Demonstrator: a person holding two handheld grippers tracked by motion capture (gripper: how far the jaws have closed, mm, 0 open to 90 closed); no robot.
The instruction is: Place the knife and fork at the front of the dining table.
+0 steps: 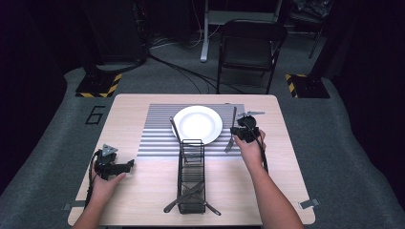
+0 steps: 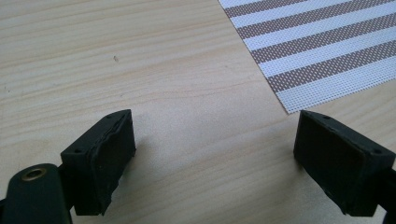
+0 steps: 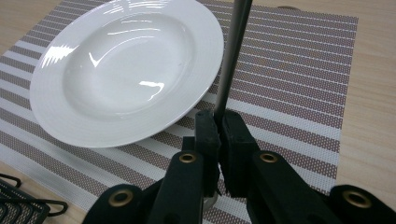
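Two tools work over the pale wooden tabletop [image 1: 143,191]. Right tool [image 3: 219,123] is clamped on a slim metal knife [image 3: 232,51] beside the round white plate [image 3: 121,70] on the striped woven placemat [image 3: 299,74]. Left tool [image 2: 215,154] rests with jaws apart, holding nothing.

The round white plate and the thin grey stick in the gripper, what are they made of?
The round white plate looks like glazed ceramic: smooth, glossy, with bright light reflections. The thin grey stick, clamped in the right gripper, looks like brushed metal with a dull sheen, probably a cutlery handle. It could be steel, though that is hard to tell.
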